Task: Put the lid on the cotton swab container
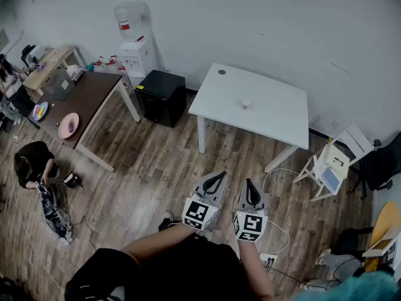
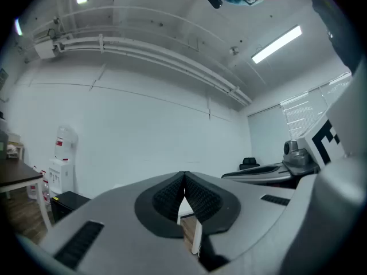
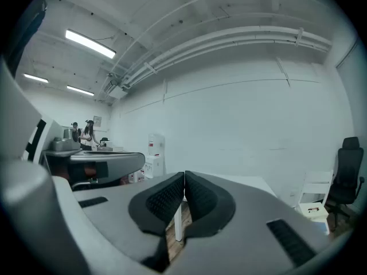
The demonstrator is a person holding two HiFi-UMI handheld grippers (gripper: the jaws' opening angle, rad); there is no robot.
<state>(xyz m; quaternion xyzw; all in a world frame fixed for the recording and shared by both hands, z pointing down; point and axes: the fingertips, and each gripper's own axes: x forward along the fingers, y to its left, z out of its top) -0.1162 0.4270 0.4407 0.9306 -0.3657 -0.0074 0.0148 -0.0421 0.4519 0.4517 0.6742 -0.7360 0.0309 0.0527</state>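
White table with a small pale container in the upper middle of the head view. The left gripper and the right gripper at lower centre are both closed and empty.

The container, probably the one for cotton swabs, stands near the middle of the table, well apart from both grippers, with wooden floor between. A small dark round thing lies near the table's far left corner; it may be the lid, but it is too small to tell. Each gripper view shows the ribbed pads pressed together with nothing between them, so the task seems not yet begun. One risk is taking the wrong thing for the lid. Another is reaching with the jaws not opened, which could push the light container over or off the table.
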